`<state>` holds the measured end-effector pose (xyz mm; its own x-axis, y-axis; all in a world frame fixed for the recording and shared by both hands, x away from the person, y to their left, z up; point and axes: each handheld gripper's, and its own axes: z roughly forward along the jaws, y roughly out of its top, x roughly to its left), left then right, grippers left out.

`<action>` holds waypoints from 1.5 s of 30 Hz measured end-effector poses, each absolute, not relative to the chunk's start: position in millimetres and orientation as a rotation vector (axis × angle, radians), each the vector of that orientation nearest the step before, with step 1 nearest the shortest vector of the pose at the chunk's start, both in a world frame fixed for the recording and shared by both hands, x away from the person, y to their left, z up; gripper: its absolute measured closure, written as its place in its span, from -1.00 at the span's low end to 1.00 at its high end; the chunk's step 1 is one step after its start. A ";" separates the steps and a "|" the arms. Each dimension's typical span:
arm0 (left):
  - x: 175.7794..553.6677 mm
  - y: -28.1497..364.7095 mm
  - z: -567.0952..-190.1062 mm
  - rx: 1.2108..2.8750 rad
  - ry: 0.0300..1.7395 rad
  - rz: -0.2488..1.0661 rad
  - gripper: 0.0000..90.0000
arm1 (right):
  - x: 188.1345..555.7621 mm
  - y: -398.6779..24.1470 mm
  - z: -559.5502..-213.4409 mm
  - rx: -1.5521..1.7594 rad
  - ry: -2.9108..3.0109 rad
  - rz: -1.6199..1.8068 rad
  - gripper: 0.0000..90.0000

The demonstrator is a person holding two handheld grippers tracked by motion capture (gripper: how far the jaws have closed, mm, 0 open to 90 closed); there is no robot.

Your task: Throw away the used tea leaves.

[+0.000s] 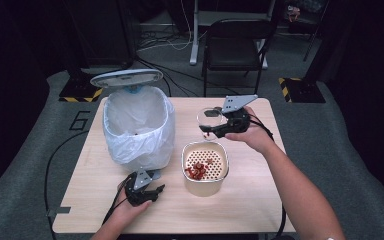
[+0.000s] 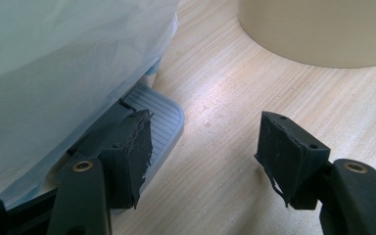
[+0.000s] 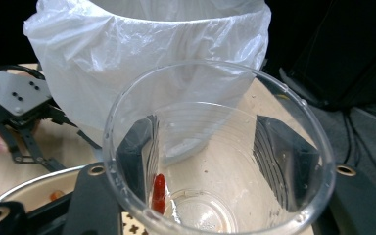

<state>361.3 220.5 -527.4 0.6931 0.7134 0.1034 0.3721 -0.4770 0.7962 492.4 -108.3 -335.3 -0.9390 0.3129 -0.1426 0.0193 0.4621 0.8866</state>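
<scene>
A clear plastic cup is held over the table, with my right gripper shut on its sides. One red piece clings to the cup's inner wall near the bottom. Below it stands a beige bowl with a perforated insert holding several red pieces. A pedal bin lined with a white bag stands at the left, its lid raised. My left gripper is open at the bin's foot, one jaw over the grey pedal.
The wooden table has bare room at the front and right. The beige bowl's wall stands close ahead of my left gripper. A black folding chair and floor cables lie beyond the table's far edge.
</scene>
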 end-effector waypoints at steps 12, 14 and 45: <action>361.8 221.1 -526.9 2.117 0.819 0.563 -0.17 | 481.8 -98.5 -319.2 0.382 2.480 1.523 -0.06; 361.2 220.3 -527.5 2.106 0.831 0.549 -0.17 | 478.9 -94.6 -314.5 0.395 2.487 1.525 -0.06; 361.8 220.3 -527.6 2.094 0.831 0.545 -0.17 | 455.5 -35.5 -247.5 0.442 2.476 1.531 -0.06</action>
